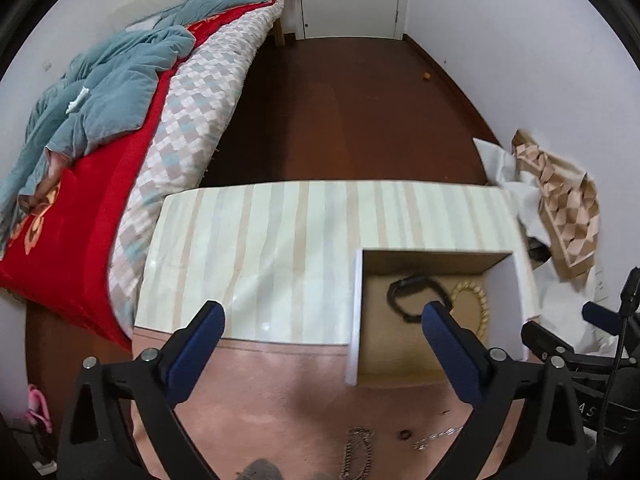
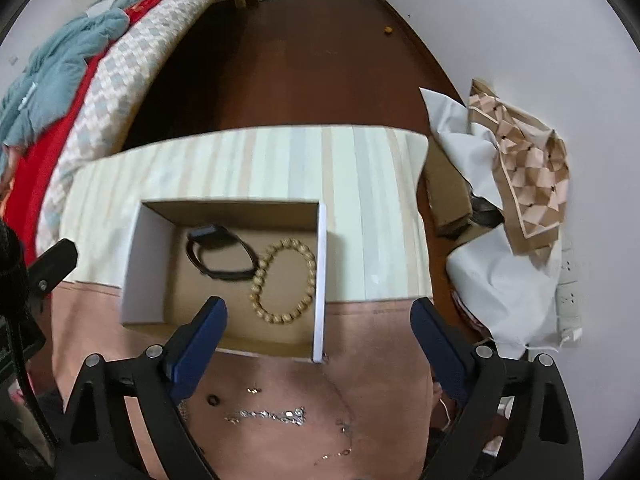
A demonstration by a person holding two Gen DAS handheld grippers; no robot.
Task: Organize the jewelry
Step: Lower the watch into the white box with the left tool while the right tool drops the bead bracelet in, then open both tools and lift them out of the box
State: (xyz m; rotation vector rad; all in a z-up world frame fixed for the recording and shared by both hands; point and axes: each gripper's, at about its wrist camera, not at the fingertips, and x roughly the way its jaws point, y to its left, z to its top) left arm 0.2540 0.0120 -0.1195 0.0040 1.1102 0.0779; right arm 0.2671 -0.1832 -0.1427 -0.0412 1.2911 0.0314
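An open cardboard box (image 2: 150,240) with white walls sits on the table and holds a black watch band (image 2: 220,254) and a wooden bead bracelet (image 2: 285,280). The box (image 1: 502,260), band (image 1: 416,292) and bracelet (image 1: 478,304) also show in the left wrist view. On the pink cloth (image 2: 372,344) lie a silver rhinestone chain (image 2: 268,415), a dark ring (image 2: 214,400), a small gold piece (image 2: 253,391) and a thin chain (image 2: 340,440). My right gripper (image 2: 320,320) is open and empty above the box's near edge. My left gripper (image 1: 322,328) is open and empty, left of the box.
A striped cloth (image 1: 260,240) covers the far part of the table. A bed (image 1: 100,160) with red and blue bedding stands at left. White fabric and a patterned paper bag (image 2: 528,184) lie on the floor at right. A chain (image 1: 356,456) lies near the left gripper.
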